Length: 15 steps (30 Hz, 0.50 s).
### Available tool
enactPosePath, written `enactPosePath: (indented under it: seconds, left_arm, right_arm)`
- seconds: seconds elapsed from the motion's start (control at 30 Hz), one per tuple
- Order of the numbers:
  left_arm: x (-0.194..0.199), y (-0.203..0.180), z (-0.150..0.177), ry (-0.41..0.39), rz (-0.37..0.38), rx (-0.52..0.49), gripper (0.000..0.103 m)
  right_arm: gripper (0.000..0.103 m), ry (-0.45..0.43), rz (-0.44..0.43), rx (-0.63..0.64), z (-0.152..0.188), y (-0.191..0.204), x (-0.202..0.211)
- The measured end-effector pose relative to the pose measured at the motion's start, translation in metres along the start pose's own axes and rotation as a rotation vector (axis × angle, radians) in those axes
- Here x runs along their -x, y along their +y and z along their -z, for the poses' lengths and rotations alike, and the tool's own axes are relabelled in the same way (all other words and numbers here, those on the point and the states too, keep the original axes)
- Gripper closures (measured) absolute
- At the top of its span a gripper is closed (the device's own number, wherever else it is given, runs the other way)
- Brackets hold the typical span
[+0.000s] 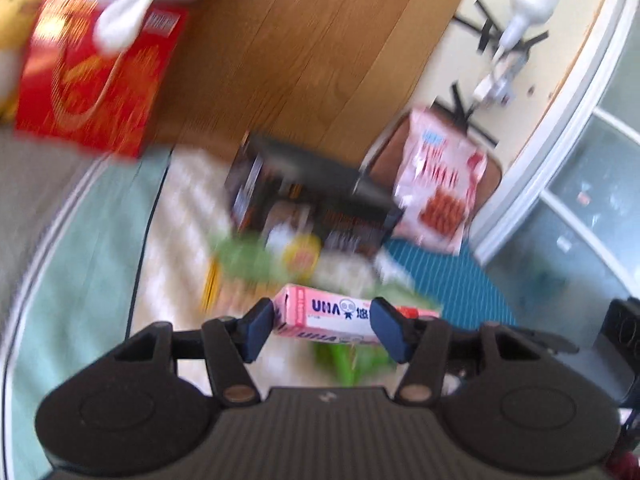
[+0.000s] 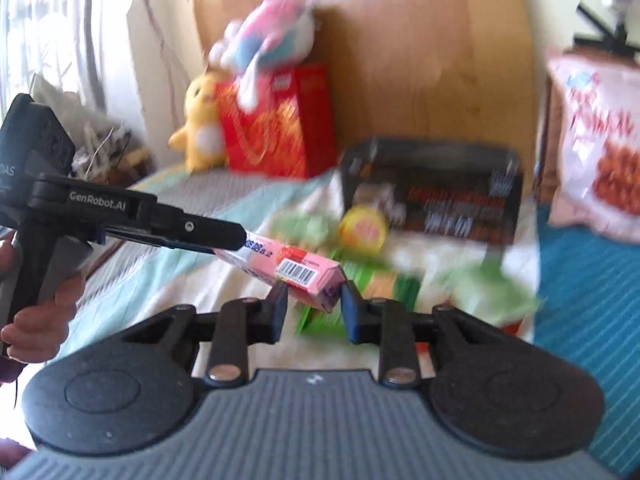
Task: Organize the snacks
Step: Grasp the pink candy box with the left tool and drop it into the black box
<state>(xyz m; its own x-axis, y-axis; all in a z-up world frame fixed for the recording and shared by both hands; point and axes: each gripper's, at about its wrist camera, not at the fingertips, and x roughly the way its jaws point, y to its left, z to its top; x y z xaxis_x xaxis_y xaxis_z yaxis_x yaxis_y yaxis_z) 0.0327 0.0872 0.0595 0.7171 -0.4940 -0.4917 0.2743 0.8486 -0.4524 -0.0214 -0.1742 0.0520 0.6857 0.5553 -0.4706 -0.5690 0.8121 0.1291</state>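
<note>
My left gripper (image 1: pixel 325 326) is shut on a long pink snack box (image 1: pixel 320 316), held above the bed. In the right wrist view the left gripper (image 2: pixel 236 240) comes in from the left with the same pink box (image 2: pixel 296 274). The box's free end sits between the fingers of my right gripper (image 2: pixel 314 306); whether the pads touch it I cannot tell. A black carton (image 1: pixel 312 196), also in the right wrist view (image 2: pixel 436 196), stands open at the back. Green packets (image 2: pixel 360 284) and a yellow round pack (image 2: pixel 364 230) lie below.
A red gift box (image 1: pixel 96 80) with plush toys (image 2: pixel 264 40) stands by the wooden headboard (image 1: pixel 320 40). A pink-white snack bag (image 1: pixel 440 184) leans at the right on a blue mat (image 2: pixel 592 300). A white door frame (image 1: pixel 560 140) is at the far right.
</note>
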Motion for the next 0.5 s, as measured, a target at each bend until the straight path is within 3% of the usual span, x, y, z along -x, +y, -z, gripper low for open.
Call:
enactPosePath:
  seconds: [0.1, 0.23, 0.37, 0.5]
  left_arm:
    - [-0.019, -0.014, -0.044, -0.081, -0.001, -0.066, 0.050]
    - [-0.059, -0.024, -0.092, -0.131, -0.026, -0.120, 0.049]
    - [-0.113, -0.019, -0.113, -0.100, -0.078, -0.102, 0.047]
    - [-0.145, -0.009, -0.110, -0.043, -0.146, -0.079, 0.047]
  right_arm:
    - [0.071, -0.048, 0.081, 0.020, -0.030, -0.013, -0.014]
    - [0.071, -0.094, 0.170, -0.021, -0.066, -0.045, -0.047]
    - [0.065, -0.080, 0.231, -0.084, -0.089, -0.079, -0.084]
    - [0.062, -0.034, 0.302, -0.140, -0.089, -0.097, -0.103]
